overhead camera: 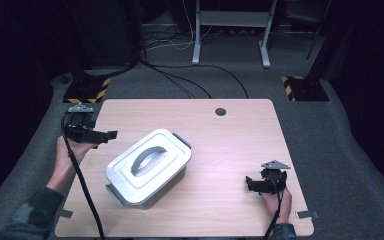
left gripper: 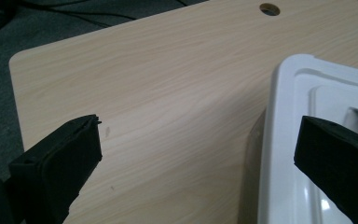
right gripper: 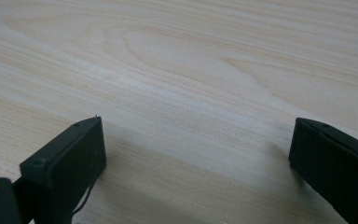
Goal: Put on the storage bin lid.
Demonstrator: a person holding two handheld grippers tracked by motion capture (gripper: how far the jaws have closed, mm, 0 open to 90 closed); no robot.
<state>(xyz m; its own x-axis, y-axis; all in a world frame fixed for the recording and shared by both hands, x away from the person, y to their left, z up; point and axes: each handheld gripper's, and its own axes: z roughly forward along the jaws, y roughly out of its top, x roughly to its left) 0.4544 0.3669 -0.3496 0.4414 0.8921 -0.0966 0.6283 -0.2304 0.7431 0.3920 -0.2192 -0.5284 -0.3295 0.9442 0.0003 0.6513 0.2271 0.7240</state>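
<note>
I held the left tongs (overhead camera: 111,134) with jaws spread, empty, near the left edge of the tabletop (overhead camera: 240,135), pointed toward the lidded white container (overhead camera: 148,167); in the left gripper view one jaw lay over the container's lid (left gripper: 303,98) and the other over bare wood. The container sat left of the tabletop's centre, turned at an angle, its grey handle (overhead camera: 147,157) on top. I kept the right tongs (overhead camera: 250,183) spread and empty near the front right corner, well apart from the container.

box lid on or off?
On. The lid sits flat over the box, its grey handle folded down on top. Whether the end clips are latched, cannot tell.
</note>
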